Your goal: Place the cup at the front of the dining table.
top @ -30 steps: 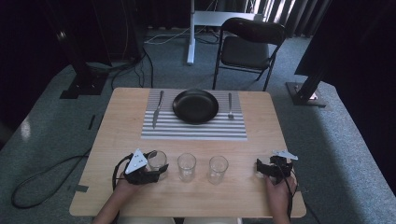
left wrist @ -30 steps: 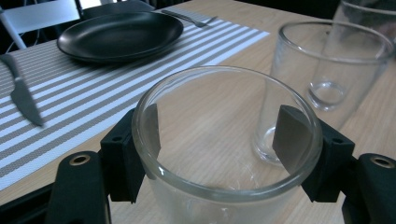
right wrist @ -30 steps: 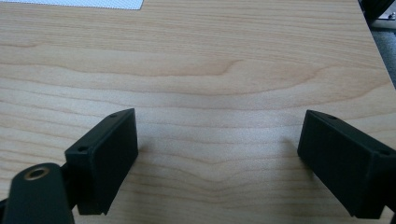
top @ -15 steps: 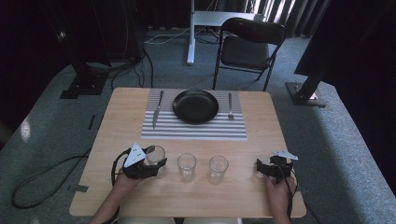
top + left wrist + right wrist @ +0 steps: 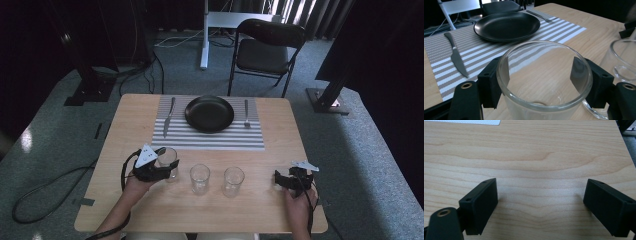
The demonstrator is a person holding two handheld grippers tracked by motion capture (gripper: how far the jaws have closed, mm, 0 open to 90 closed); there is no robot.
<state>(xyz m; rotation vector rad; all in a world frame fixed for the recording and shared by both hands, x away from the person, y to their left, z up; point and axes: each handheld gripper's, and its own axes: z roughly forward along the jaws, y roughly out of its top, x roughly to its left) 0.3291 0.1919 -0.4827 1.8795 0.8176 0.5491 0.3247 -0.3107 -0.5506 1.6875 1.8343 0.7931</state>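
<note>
1. I look down on a wooden worktop (image 5: pixel 150 215) with a striped placemat (image 5: pixel 210 136) laid at its far side.
2. On the placemat sits a black plate (image 5: pixel 209 113), with a knife (image 5: pixel 169 116) just left of the plate and a fork (image 5: pixel 246 114) just right of it.
3. Nearer to me than the plate, three clear glasses stand in a row, apart from one another.
4. My left hand-held gripper (image 5: pixel 162 170) is clamped on the left glass (image 5: pixel 167 159), the one nearest the knife side of the plate; in the left gripper view its black pads press the glass (image 5: pixel 544 82) from both sides just below the rim.
5. That glass stands upright, just short of the placemat's near edge.
6. The middle glass (image 5: pixel 199 178) and the right glass (image 5: pixel 233 180) stand untouched, on my side of the plate.
7. My right hand-held gripper (image 5: pixel 285 181) rests on the worktop well to the right of the right glass, its jaws spread wide with only bare wood between them in the right gripper view.
</note>
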